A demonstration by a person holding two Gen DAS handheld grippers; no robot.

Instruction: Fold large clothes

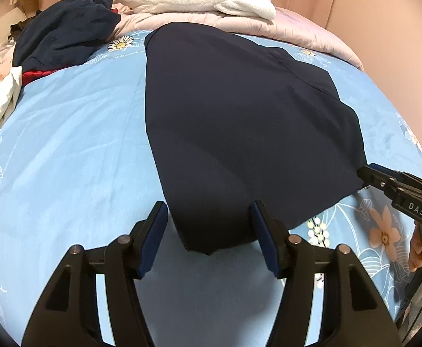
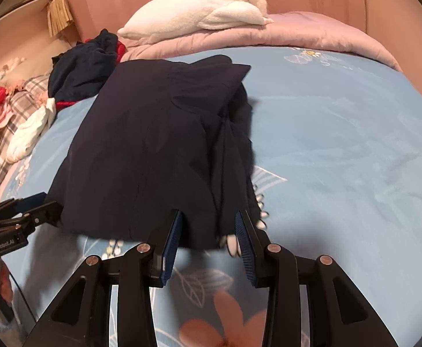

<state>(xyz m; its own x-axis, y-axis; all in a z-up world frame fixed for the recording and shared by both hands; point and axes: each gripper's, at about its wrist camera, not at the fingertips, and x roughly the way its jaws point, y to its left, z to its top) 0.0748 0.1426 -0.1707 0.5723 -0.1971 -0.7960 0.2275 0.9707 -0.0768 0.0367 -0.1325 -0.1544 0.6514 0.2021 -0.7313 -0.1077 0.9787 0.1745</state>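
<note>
Navy garment (image 1: pixel 240 133) lies folded flat on a blue floral bed (image 1: pixel 75 144); its right layers bunch and blur in the right wrist view. Both hands are mostly cut off at the frame edges. Both grippers angle down at the garment's near edge. The left gripper (image 1: pixel 209 225) is wide apart, straddling a corner without pressing. The right gripper (image 2: pixel 208 231) is narrower, cloth between its unpressed pads.
</note>
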